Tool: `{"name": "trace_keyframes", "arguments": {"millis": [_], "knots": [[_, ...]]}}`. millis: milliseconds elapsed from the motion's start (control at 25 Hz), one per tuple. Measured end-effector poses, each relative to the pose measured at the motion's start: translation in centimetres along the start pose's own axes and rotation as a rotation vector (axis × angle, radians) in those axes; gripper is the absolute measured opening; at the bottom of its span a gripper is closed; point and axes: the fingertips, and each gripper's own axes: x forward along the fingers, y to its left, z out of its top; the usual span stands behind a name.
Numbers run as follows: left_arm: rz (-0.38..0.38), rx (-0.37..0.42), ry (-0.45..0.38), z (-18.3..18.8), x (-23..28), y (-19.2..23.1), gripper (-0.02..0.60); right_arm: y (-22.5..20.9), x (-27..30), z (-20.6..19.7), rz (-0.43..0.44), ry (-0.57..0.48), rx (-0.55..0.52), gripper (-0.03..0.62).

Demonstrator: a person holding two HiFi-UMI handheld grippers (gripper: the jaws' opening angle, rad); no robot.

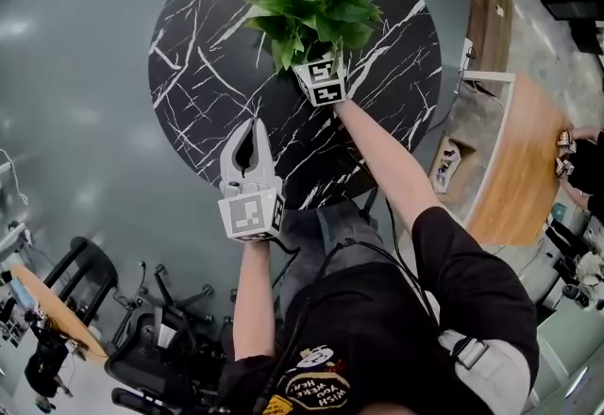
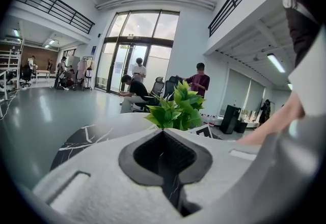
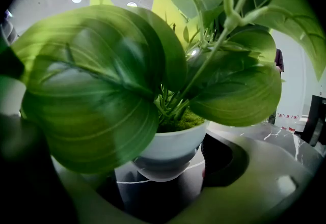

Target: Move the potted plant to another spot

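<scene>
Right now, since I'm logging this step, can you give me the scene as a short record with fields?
surface: round black marble table
plant: upright, at the table's far side
right gripper: around the white pot; grip unclear, leaves hide one side
left gripper: shut, empty, over the table's near edge

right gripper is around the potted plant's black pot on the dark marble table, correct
Not quite: the pot is white, not black, as the right gripper view shows. The rest holds: the right gripper has its jaws either side of that pot, on the dark marble table.
</scene>
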Motion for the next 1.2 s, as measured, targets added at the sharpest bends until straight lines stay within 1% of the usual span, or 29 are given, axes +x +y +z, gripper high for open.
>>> {"name": "trace_keyframes", "arguments": {"millis": [120, 240, 720, 960, 1200], "knots": [[-0.020, 0.010, 0.006, 0.1, 2.6, -0.5, 0.003, -2.2, 0.9, 0.6, -0.012, -0.003, 0.007, 0.488], [-0.037, 0.014, 0.008, 0.1, 4.8, -1.1, 0.004, -4.7, 1.3, 0.9, -0.042, -0.008, 0.026, 0.488], [-0.119, 0.055, 0.017, -0.3, 13.5, -3.3, 0.003, -10.9, 2.8, 1.4, -0.091, 0.001, 0.039, 0.488], [-0.150, 0.083, 0.030, -0.9, 16.4, -5.0, 0.003, -14.1, 3.2, 1.8, -0.130, 0.000, 0.060, 0.488], [-0.181, 0.092, 0.021, -0.1, 18.0, -6.5, 0.003, -16.3, 3.9, 2.3, -0.141, -0.002, 0.067, 0.488]]}}
